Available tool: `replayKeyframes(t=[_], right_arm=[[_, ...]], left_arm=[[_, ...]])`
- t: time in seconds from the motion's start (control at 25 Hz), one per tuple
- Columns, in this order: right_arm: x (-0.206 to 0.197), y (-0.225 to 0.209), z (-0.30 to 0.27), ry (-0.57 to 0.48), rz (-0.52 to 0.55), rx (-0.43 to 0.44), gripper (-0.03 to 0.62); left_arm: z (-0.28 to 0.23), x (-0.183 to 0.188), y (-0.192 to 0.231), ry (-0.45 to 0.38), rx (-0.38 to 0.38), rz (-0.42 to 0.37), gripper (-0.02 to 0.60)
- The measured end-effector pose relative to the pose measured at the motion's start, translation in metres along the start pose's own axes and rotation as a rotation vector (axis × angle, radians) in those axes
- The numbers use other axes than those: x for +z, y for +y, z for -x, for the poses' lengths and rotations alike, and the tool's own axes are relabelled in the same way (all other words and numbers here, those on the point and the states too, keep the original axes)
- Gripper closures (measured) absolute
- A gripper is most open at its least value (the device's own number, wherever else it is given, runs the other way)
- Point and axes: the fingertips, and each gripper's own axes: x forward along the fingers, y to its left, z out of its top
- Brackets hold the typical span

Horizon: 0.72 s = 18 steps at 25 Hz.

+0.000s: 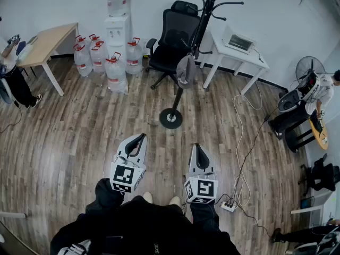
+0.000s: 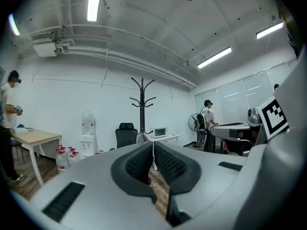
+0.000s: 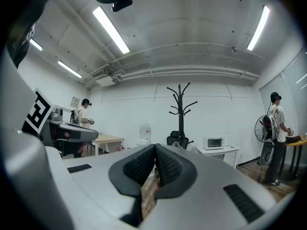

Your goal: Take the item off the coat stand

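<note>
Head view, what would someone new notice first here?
The black coat stand rises at the middle back, a grey cap hanging on it. Nearer, the left gripper and right gripper sit side by side over the wood floor, fingers shut and empty. Water jugs cluster at the back left.

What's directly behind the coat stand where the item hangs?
A black office chair stands behind the coat stand, a white table to its right in the head view. The hanging gray item covers part of the chair's lower frame.
</note>
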Motion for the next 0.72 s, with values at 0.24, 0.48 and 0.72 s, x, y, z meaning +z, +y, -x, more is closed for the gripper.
replayKeyframes(t=[0.24,0.48,0.72], right_arm=[[-0.003,0.001,-0.004,0.009,-0.038,0.014,0.579],[-0.003,0.008,-0.011,-0.003,-0.023,0.015,0.579],[-0.005,0.012,-0.028,0.001,-0.015,0.023,0.579]], left_arm=[[0.0,0.001,0.006,-0.004,0.01,-0.001,0.554],[0.003,-0.003,0.02,0.001,0.033,0.003,0.554],[-0.006,-0.006,0.034,0.005,0.046,0.007,0.554]])
